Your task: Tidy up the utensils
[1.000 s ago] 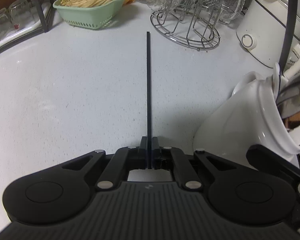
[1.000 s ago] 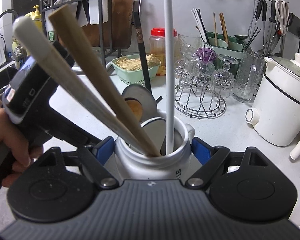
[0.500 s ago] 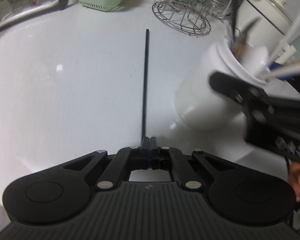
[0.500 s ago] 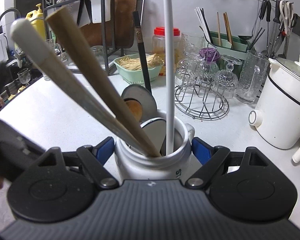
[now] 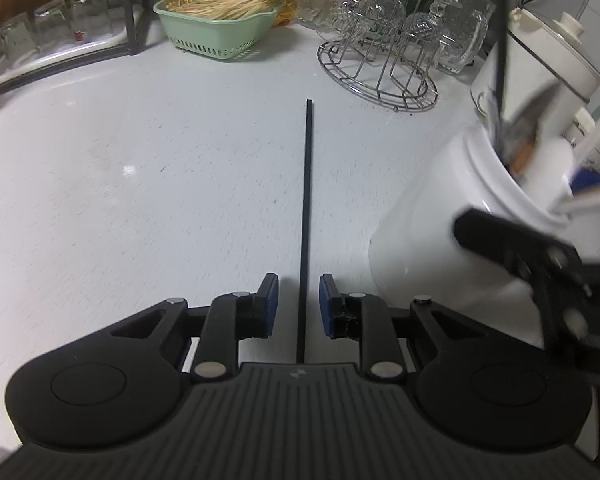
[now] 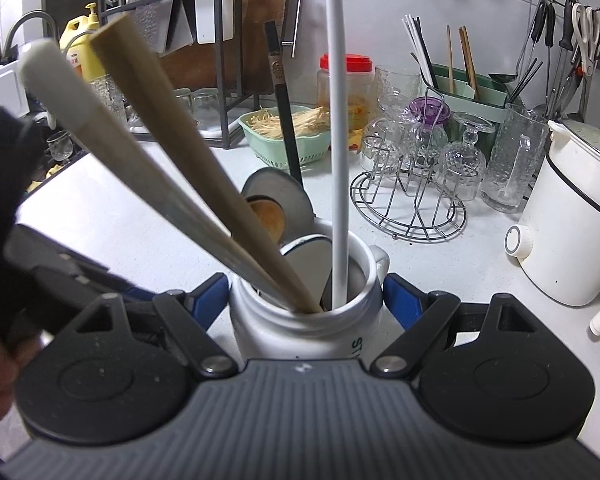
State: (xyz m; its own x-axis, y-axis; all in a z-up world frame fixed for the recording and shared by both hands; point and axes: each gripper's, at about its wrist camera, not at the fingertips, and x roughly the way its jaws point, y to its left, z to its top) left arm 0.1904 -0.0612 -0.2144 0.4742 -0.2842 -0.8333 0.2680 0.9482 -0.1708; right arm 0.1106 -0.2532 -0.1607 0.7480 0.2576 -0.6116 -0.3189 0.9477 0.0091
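Your left gripper [image 5: 299,304] is opening its jaws; the black chopstick [image 5: 306,216] stands between the blue pads [image 5: 269,306], but they do not press on it now. The chopstick lies on the white counter [image 5: 140,200], just to the left of the white ceramic jar [image 6: 304,320], its far end pointing toward the wire glass rack [image 5: 380,76].

Your right gripper [image 6: 304,296] is closed on the jar, one pad on each side of its neck. The jar probably is heavy and smooth, and it can break, so hold it low on the neck and do not tilt it.

The chopstick looks thin, stiff, light and probably slippery. Take it near the end closest to you, with the pads flat on it, otherwise it can roll or swing. In the jar stand already the long handles [image 6: 172,184] and spoons.
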